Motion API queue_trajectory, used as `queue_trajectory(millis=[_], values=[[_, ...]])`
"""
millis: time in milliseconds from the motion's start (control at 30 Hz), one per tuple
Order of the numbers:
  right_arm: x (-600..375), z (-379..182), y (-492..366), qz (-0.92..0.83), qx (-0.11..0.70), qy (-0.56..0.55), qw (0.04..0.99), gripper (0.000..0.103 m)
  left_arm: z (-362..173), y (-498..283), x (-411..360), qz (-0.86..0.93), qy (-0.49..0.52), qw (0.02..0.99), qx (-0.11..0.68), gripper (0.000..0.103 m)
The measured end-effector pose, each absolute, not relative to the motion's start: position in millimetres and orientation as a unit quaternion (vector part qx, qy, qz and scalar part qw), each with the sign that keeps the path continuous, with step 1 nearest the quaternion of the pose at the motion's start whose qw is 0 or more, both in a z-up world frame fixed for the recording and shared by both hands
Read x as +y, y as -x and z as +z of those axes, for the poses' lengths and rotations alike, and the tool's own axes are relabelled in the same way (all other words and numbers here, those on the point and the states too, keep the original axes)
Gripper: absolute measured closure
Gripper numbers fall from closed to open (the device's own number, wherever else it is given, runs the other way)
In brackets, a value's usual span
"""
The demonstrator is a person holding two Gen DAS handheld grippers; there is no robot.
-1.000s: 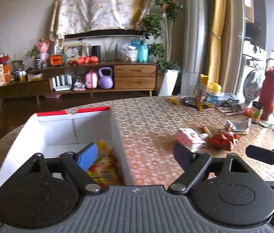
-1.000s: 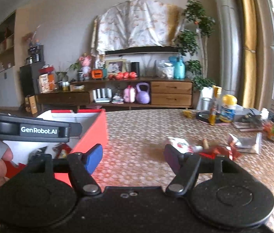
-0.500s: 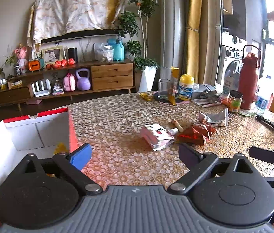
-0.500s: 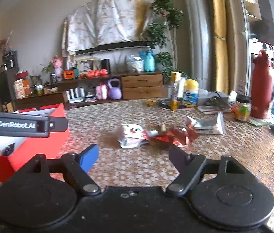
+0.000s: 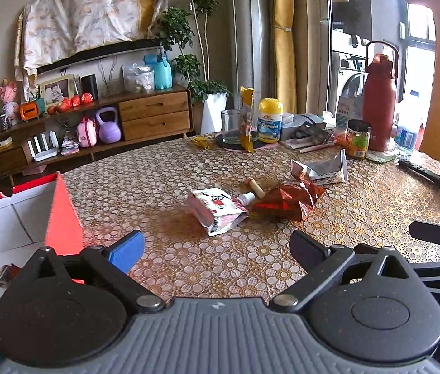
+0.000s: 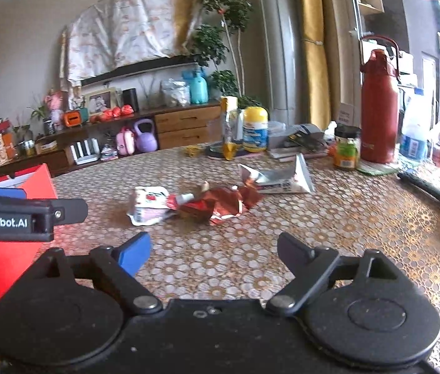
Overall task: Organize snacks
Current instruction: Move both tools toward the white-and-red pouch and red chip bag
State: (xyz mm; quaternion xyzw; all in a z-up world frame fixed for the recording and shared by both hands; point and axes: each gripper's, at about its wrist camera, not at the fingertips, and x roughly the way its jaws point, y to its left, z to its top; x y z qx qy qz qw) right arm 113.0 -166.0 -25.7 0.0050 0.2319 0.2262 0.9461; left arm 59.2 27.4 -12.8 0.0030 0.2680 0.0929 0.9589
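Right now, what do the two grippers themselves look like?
Both match: the left gripper and right gripper each have one blue pad, one black pad, black linkages and round black discs. The left's base is ribbed grey, and its side reads GenRobot.AI in white.

We see daylight pouring in from the window [image 5: 419, 28] at the upper right of both views, blown out to white there. The table [image 5: 164, 184] is evenly lit, with a soft shadow left of the white pouch [image 5: 217, 210]. Fisheye bending curves the edges and darkens the corners. The right wrist view looks slightly softer and hazier.
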Motion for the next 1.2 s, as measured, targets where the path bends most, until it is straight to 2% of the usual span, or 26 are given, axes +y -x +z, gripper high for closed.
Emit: queue_trajectory(millis=[1200], values=[[-137.7,-51.1,-227.8,0.229,0.269,0.024,0.935,0.006,-73.0,-222.3,59.8,0.134,0.050,0.934,0.328,0.003]])
